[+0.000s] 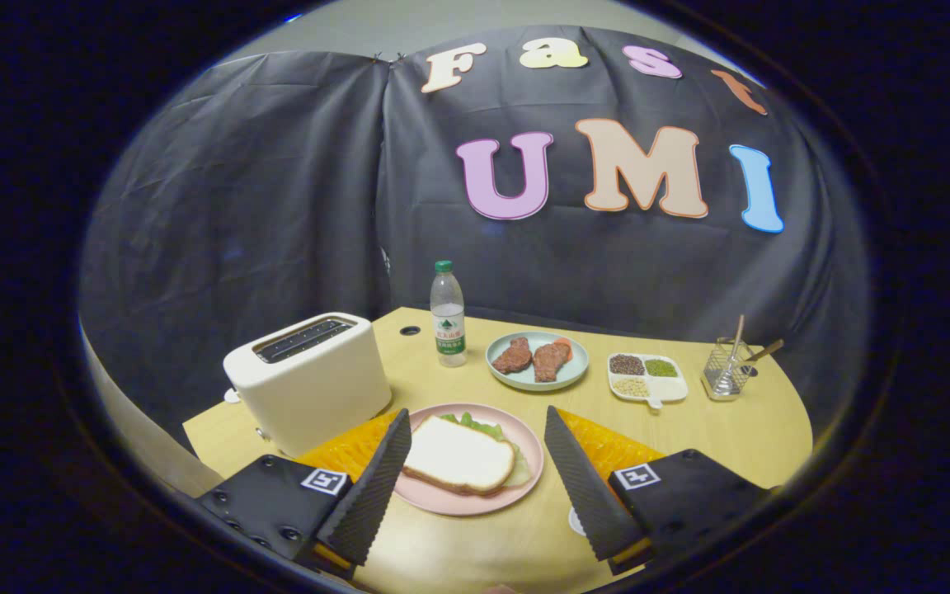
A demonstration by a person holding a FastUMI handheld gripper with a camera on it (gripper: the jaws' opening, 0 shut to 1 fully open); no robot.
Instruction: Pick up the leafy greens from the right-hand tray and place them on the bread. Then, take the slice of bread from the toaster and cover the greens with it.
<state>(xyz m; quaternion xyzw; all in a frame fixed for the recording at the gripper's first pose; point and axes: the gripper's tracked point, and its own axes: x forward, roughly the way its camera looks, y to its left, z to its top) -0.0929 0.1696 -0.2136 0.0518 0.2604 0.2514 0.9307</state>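
Tool [475,470] open, empty; top bread slice [458,454] mostly hides greens [483,426].

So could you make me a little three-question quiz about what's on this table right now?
1. True or false: a slice of bread covers the greens on the pink plate.
2. What stands between the toaster and the plate of meat? A) bottle B) kettle C) mug
3. Fill in: the tool's fingers are ____, with the pink plate between them.

Key: 1 true; 2 A, the bottle; 3 open.
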